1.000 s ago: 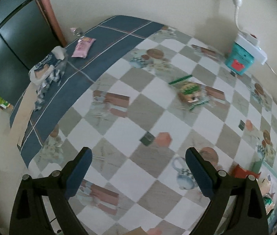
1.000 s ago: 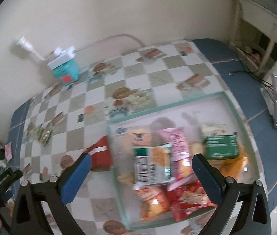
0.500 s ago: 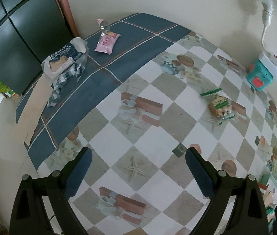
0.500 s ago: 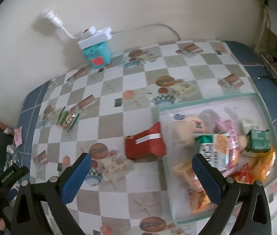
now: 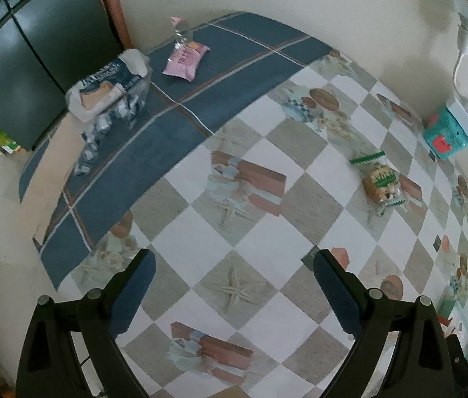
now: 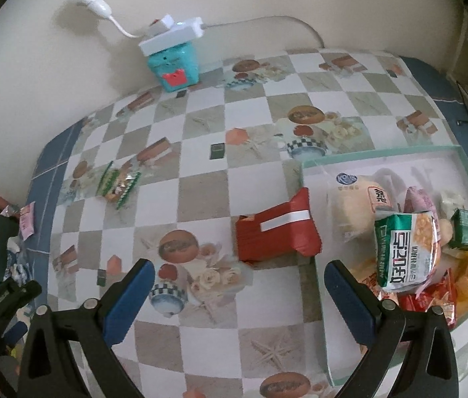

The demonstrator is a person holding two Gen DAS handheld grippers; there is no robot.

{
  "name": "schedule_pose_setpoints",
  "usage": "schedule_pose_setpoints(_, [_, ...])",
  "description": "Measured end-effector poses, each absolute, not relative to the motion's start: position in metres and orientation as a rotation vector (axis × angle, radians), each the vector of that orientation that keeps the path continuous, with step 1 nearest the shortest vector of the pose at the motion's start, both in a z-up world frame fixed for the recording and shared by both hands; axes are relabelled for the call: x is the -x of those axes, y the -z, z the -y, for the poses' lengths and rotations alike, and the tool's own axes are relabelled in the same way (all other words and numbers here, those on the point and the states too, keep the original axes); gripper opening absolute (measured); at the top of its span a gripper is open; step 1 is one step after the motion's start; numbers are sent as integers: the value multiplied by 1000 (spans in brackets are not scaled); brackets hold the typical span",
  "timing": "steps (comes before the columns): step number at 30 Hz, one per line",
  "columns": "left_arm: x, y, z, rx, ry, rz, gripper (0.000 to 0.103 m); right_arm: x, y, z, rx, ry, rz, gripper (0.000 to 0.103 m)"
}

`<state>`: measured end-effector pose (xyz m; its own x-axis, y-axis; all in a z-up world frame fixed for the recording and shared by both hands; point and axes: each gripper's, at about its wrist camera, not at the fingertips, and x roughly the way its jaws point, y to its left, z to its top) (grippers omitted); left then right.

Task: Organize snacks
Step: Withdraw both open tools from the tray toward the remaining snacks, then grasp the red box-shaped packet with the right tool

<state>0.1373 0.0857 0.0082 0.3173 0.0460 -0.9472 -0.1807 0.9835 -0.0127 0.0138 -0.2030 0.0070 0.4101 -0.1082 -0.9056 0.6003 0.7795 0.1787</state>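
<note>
Checkered vinyl tablecloth with a dark blue border lies bare under and ahead of both claws, wide free cloth running to the far edge along the cream wall. Left gripper and right gripper both point steeply down at the cloth, jaws spread wide and holding nothing. Ahead of the right claw a red carton with a white stripe touches the left wall of the clear snack-filled bin at the right edge — the green-trimmed clear cookie packet lies well beyond the left claw, near the wall edge.
</note>
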Motion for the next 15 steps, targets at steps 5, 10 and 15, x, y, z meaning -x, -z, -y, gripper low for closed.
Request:
schedule_pose_setpoints(5, [-139, 0, -76, 112, -118, -1266, 96, -19, -4, 208, -520, 456, -1057, 103])
schedule_pose_setpoints(10, [-142, 5, -68, 108, -113, -1276, 96, -25, 3, 208, -495, 446, -1074, 103])
schedule_pose_setpoints(15, [-148, 11, -54, 108, -76, -1296, 96, -31, 12, 207, -435, 466, -1103, 103])
